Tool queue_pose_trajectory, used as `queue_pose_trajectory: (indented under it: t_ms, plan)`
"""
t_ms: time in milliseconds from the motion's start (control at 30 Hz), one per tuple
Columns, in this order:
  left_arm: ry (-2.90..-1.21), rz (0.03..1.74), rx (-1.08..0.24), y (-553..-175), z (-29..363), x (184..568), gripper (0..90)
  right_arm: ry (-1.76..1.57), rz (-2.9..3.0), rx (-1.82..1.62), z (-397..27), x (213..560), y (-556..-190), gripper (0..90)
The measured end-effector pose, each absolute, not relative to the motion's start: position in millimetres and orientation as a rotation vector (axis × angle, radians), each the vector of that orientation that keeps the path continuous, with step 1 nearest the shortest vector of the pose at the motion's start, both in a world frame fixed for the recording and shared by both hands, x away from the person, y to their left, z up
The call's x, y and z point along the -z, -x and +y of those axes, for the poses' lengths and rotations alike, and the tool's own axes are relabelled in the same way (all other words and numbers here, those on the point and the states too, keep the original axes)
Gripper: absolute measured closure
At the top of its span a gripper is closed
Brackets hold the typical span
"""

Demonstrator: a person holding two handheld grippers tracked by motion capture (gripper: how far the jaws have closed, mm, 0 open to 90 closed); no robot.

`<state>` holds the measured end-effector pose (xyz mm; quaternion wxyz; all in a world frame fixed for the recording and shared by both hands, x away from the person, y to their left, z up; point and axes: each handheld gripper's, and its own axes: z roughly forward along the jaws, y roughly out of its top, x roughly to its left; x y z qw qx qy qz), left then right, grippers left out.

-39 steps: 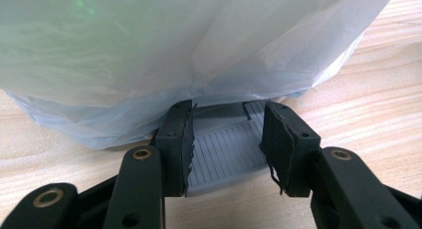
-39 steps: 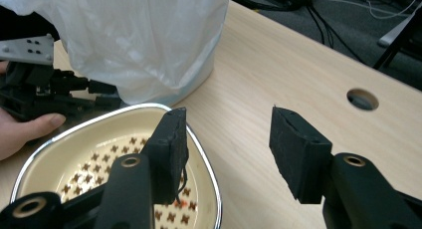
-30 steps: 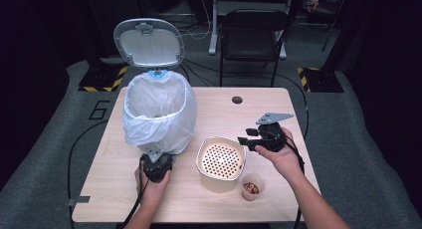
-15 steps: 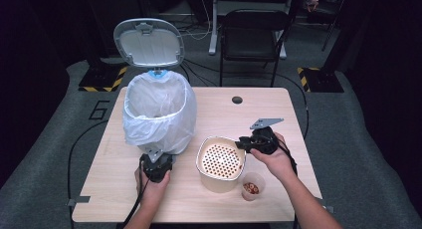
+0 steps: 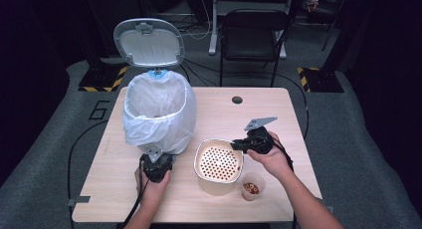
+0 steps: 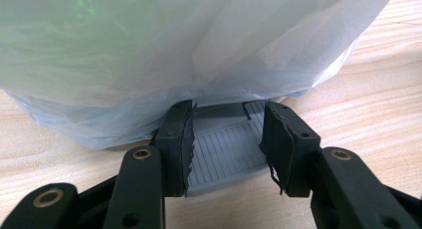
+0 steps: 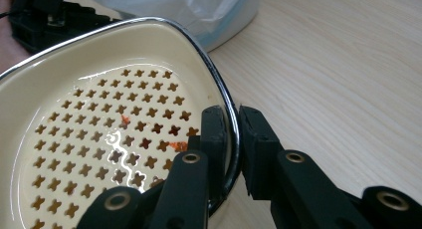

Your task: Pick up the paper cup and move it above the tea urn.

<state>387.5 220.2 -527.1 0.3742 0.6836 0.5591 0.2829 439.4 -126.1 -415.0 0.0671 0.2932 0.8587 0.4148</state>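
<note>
Right tool, jaws just closed, clamps the cream basket's rim beside the lined bin; left tool pinches the bin's pedal. Lifting level should keep crumbs inside.

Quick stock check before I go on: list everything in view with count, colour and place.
Pedal bin: one, white bag liner, grey lid up, table's left.
Bin pedal: one, grey, between the left jaws.
Perforated basket: one, cream, table's front centre.
Small cup: one, clear, reddish bits inside, right of basket.
Table: one, light wood.
Chair: one, black, behind table.
Left gripper: black, shut on pedal.
Right gripper: black, shut on basket rim.
</note>
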Motion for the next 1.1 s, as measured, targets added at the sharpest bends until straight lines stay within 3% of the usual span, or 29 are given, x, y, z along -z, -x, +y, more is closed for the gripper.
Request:
queue_pose_trajectory:
  t_ms: [367, 467, 500, 633, 1100]
  plan:
    - [-1.749, 1.432, -0.723, -387.4, 220.2, 527.1, 55.5, -0.773, 2.673, -1.278, -110.9, 415.4, -430.3, 81.3]
    - [-1.750, 1.432, -0.723, -387.4, 220.2, 527.0, 55.5, -0.755, 2.673, -1.283, -109.1, 415.1, -427.5, 74.1]
    - [-1.752, 1.431, -0.725, -387.4, 220.4, 527.0, 55.6, -0.754, 2.655, -1.289, -109.3, 414.1, -425.9, 67.0]
    - [-1.746, 1.435, -0.721, -387.4, 220.0, 527.2, 55.5, -0.755, 2.630, -1.324, -113.9, 408.5, -422.1, 59.0]
    - [-1.746, 1.435, -0.722, -387.4, 220.0, 527.1, 55.6, -0.792, 2.513, -1.328, -156.8, 399.6, -392.5, 41.6]
